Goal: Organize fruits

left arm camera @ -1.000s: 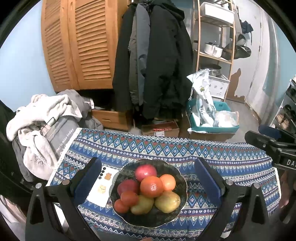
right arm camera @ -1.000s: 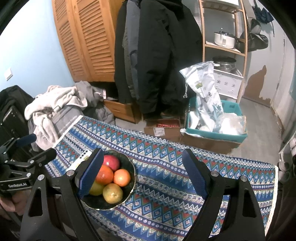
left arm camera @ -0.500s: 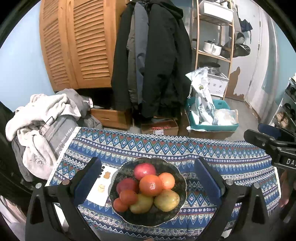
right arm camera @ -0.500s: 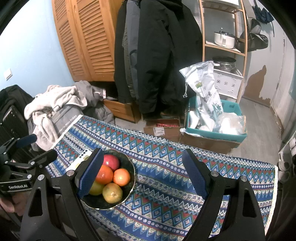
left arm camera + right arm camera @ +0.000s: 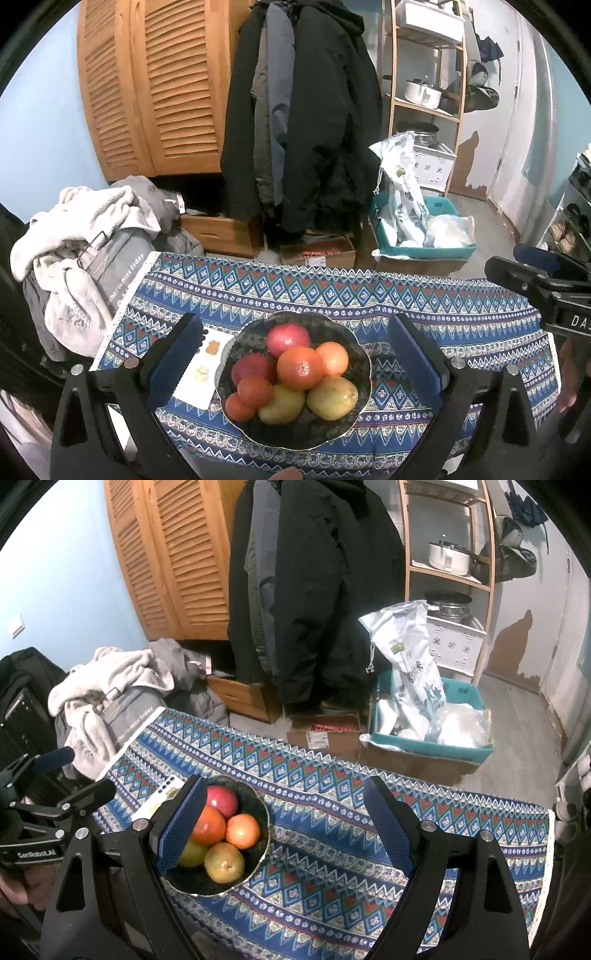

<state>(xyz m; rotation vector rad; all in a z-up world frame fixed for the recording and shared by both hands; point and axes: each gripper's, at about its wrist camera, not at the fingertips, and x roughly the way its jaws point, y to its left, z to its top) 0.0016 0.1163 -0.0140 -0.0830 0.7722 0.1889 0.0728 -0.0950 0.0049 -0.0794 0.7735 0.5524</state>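
A dark scalloped bowl sits near the front of a patterned blue tablecloth. It holds several fruits: a red apple, oranges, yellow pears and small tomatoes. My left gripper is open and empty, its blue pads either side of the bowl, above it. My right gripper is open and empty, with the bowl behind its left pad. The other gripper shows at each view's edge.
A white card lies left of the bowl. A pile of clothes sits off the table's left end. Coats, a wooden cabinet, shelves, and boxes stand beyond the far edge.
The left wrist view has shifted very slightly downward. Both grippers stay open and the fruit has not moved.
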